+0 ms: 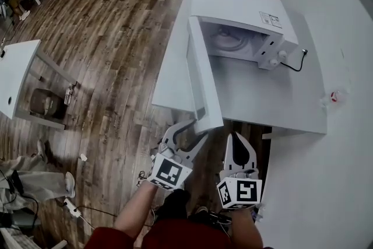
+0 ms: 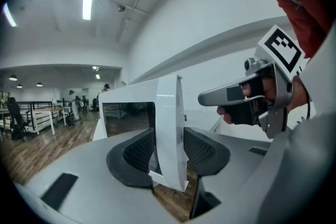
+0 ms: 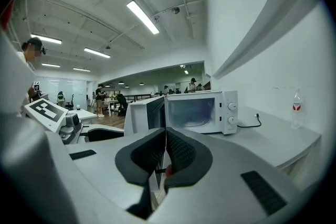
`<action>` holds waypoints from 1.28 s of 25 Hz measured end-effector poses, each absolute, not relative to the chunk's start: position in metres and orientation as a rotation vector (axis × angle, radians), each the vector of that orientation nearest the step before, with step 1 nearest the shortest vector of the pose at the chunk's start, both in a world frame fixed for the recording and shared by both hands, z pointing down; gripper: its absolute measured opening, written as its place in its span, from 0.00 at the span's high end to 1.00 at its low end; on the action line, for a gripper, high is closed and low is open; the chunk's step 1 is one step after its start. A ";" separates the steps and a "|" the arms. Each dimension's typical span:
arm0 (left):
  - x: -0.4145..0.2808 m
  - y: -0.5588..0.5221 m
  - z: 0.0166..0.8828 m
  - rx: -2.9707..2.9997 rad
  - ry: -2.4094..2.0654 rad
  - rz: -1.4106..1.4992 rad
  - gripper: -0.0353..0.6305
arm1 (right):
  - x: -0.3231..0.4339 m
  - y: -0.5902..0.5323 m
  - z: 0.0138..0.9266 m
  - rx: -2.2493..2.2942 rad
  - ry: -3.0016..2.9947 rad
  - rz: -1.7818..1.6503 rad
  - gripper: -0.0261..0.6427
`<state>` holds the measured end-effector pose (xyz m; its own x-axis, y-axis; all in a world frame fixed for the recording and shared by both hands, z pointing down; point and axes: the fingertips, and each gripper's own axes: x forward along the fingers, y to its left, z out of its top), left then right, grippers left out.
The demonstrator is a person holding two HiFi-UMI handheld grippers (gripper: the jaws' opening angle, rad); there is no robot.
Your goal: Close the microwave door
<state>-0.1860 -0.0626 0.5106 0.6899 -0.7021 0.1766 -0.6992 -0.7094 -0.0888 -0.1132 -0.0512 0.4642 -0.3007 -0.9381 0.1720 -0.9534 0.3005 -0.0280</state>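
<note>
Between left claw point(image 2: 169, 157) jaws, microwave door point(image 2: 169, 113)

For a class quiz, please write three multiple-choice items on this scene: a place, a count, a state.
1. Where is the free edge of the door of the microwave?
A) between the left tool's jaws
B) resting on the floor
C) shut against the microwave

2. How many knobs has the microwave?
A) one
B) two
C) four

3. How do the right tool's jaws stand?
A) wide apart
B) together
C) on a bottle

1 A: the edge stands between its open jaws.
2 B: only two knobs show.
3 B: its jaws meet without a gap.
</note>
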 end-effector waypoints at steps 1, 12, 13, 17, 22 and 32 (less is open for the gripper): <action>-0.184 -0.063 0.513 -2.873 1.176 -0.317 0.67 | -0.113 -0.052 0.465 1.783 -2.429 0.185 0.92; -0.156 -0.071 0.507 -2.889 1.122 -0.300 0.69 | -0.079 -0.053 0.460 1.874 -2.388 0.198 0.92; -0.152 -0.072 0.507 -2.888 1.127 -0.302 0.70 | -0.074 -0.054 0.461 1.880 -2.391 0.200 0.92; -0.134 -0.079 0.508 -2.883 1.161 -0.318 0.70 | -0.056 -0.061 0.464 1.882 -2.409 0.213 0.92; -0.110 -0.088 0.508 -2.867 1.210 -0.336 0.70 | -0.029 -0.078 0.462 1.853 -2.436 0.231 0.92; -0.061 -0.118 0.509 -2.802 1.411 -0.338 0.71 | 0.023 -0.119 0.466 1.731 -2.508 0.234 0.92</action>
